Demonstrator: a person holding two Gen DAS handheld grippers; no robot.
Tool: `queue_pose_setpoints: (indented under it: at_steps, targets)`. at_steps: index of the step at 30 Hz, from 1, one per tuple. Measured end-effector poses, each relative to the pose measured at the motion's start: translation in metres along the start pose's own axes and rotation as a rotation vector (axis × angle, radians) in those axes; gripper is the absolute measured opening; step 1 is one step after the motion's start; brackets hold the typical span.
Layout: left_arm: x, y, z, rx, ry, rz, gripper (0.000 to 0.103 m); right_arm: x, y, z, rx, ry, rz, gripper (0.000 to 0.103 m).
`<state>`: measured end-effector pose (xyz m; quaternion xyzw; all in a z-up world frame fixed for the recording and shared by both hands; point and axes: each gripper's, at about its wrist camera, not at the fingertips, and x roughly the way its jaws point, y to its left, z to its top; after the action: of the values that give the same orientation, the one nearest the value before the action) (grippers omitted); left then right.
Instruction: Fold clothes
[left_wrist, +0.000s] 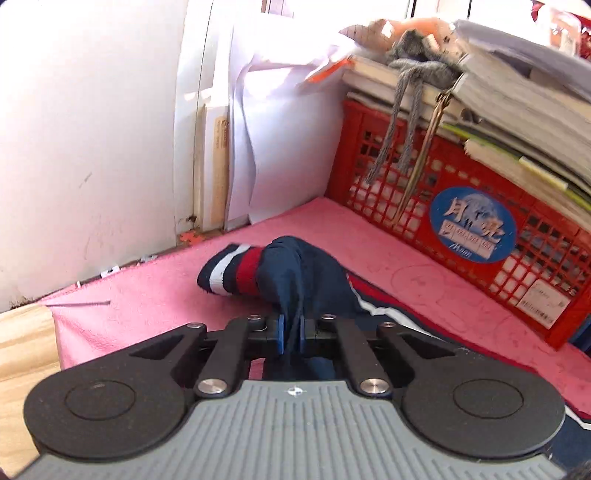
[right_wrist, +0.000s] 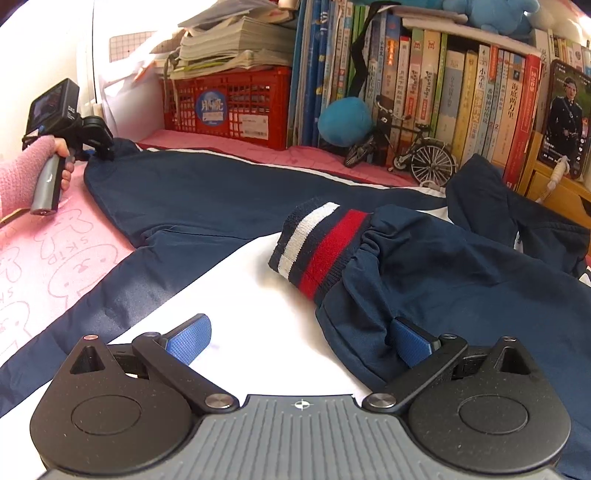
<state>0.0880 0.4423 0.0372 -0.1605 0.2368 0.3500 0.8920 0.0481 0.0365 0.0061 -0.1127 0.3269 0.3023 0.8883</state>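
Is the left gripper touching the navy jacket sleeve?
Touching. Left wrist view: left gripper is shut, blue pads pinching a fold of the navy jacket sleeve.

a navy blue track jacket (right_wrist: 229, 195) with white panels lies spread on a pink bunny-print cloth (right_wrist: 40, 254). its near sleeve ends in a ribbed cuff (right_wrist: 317, 247) striped white, navy and red, resting on the white panel. the right gripper (right_wrist: 299, 338) stands wide apart, its right blue pad touching the sleeve fabric. at far left, a hand (right_wrist: 61, 162) in a pink sleeve holds the left gripper (right_wrist: 98, 149) at the jacket's far edge. behind stand a red plastic crate (right_wrist: 240, 110), a row of books (right_wrist: 461, 96) and a small model bicycle (right_wrist: 413, 147).
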Motion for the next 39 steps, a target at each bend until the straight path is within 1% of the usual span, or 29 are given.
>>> queue_pose_setpoints:
  at_steps: [2,3,5,7,10,12,13,14,15,16,17,18,19,20,21,22,24,25,27,28,29,31,32,34,35,36,39]
  targets:
    - [-0.021,-0.014,0.002,0.057,-0.071,-0.042,0.005,0.000,0.000,0.000,0.002,0.000,0.001,0.103]
    - [-0.036,-0.025,0.003,0.098,-0.114,-0.079,0.005,0.000,-0.001,0.000,0.002,0.000,0.001,0.103]
    - [-0.073,-0.050,0.004,0.165,-0.189,-0.187,0.005,0.000,-0.001,0.000,0.005,0.000,0.003,0.103]
    - [-0.112,-0.074,0.003,0.208,-0.246,-0.300,0.005,0.001,0.000,0.000,0.005,0.000,0.000,0.103]
    - [-0.186,-0.128,-0.014,0.309,-0.335,-0.501,0.005,-0.001,0.002,0.000,-0.003,-0.007,-0.020,0.103]
    - [-0.223,-0.161,-0.037,0.394,-0.347,-0.616,0.006,-0.008,-0.001,-0.003,0.027,-0.023,-0.095,0.103]
    - [-0.241,-0.176,-0.049,0.437,-0.348,-0.673,0.007,-0.017,-0.010,-0.009,0.086,-0.036,-0.104,0.103]
    - [-0.253,-0.190,-0.063,0.481,-0.336,-0.714,0.011,-0.027,-0.020,-0.015,0.150,-0.049,-0.109,0.103]
    - [-0.262,-0.202,-0.078,0.524,-0.316,-0.746,0.012,-0.038,-0.034,-0.025,0.229,-0.058,-0.098,0.103]
    - [-0.269,-0.216,-0.099,0.585,-0.280,-0.772,0.020,-0.052,-0.051,-0.037,0.308,-0.066,-0.114,0.103]
    - [-0.272,-0.229,-0.122,0.655,-0.232,-0.786,0.024,-0.066,-0.069,-0.049,0.387,-0.075,-0.134,0.103]
    - [-0.273,-0.238,-0.141,0.712,-0.187,-0.793,0.024,-0.075,-0.080,-0.057,0.423,-0.072,-0.190,0.103]
    - [-0.272,-0.245,-0.159,0.764,-0.145,-0.800,0.024,-0.086,-0.093,-0.067,0.439,-0.041,-0.327,0.103]
    - [-0.272,-0.249,-0.176,0.805,-0.109,-0.808,0.024,-0.095,-0.101,-0.075,0.427,-0.012,-0.448,0.103]
    - [-0.274,-0.247,-0.189,0.830,-0.083,-0.822,0.024,-0.102,-0.108,-0.083,0.410,-0.003,-0.519,0.103]
    - [-0.277,-0.243,-0.201,0.849,-0.062,-0.838,0.024,-0.111,-0.116,-0.092,0.409,-0.007,-0.547,0.103]
    - [-0.285,-0.231,-0.212,0.860,-0.045,-0.873,0.026,-0.124,-0.129,-0.103,0.490,-0.027,-0.479,0.103]
    - [-0.290,-0.223,-0.214,0.857,-0.048,-0.883,0.029,-0.130,-0.136,-0.109,0.533,-0.038,-0.441,0.103]
    - [-0.298,-0.204,-0.211,0.849,-0.080,-0.879,0.032,-0.134,-0.143,-0.112,0.610,-0.072,-0.332,0.103]
    - [-0.300,-0.194,-0.208,0.850,-0.112,-0.854,0.037,-0.131,-0.142,-0.109,0.627,-0.088,-0.292,0.103]
    - [-0.301,-0.183,-0.205,0.852,-0.152,-0.818,0.047,-0.128,-0.140,-0.105,0.641,-0.103,-0.254,0.103]
    - [-0.292,-0.164,-0.197,0.864,-0.216,-0.724,0.058,-0.118,-0.134,-0.093,0.633,-0.117,-0.211,0.103]
    - [-0.285,-0.157,-0.194,0.867,-0.229,-0.681,0.058,-0.110,-0.132,-0.085,0.626,-0.118,-0.199,0.103]
    - [-0.264,-0.138,-0.183,0.836,-0.194,-0.587,0.058,-0.093,-0.128,-0.068,0.621,-0.108,-0.191,0.103]
    - [-0.255,-0.128,-0.177,0.811,-0.170,-0.557,0.058,-0.080,-0.127,-0.058,0.630,-0.081,-0.217,0.103]
    - [-0.247,-0.119,-0.172,0.784,-0.144,-0.544,0.058,-0.072,-0.128,-0.052,0.634,-0.073,-0.226,0.103]
    - [-0.224,-0.095,-0.159,0.718,-0.078,-0.506,0.058,-0.048,-0.132,-0.041,0.684,-0.097,-0.178,0.103]
